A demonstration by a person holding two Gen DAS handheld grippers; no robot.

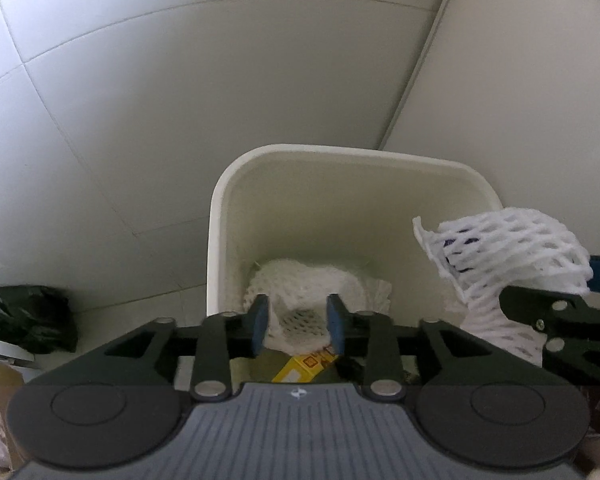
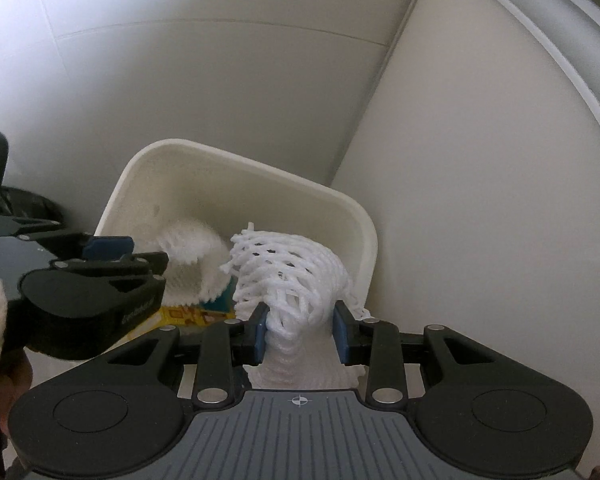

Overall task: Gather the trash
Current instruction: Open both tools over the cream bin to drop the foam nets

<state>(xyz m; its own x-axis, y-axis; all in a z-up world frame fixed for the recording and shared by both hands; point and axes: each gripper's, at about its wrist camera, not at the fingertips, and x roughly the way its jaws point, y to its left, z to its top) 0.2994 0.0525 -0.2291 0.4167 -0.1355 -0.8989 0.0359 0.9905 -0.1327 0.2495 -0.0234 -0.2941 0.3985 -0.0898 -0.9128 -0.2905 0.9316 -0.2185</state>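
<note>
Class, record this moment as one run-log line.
left tongs: open, over white plastic bin | right tongs: gripping white foam fruit net | net not yet dropped

The trash bin (image 1: 216, 216) looks like smooth, matt cream plastic. The foam fruit net (image 2: 292, 276) is soft white open mesh. Floor tiles (image 1: 148, 92) are smooth with a dull sheen. A glossy black plastic bag (image 1: 24, 316) is crumpled.

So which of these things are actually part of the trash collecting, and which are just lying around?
Part of the job:
- white bin
- foam net gripped by the right gripper
- foam net and yellow packet already binned
- left gripper, open, empty

Just lying about:
- black plastic bag on the floor
</note>
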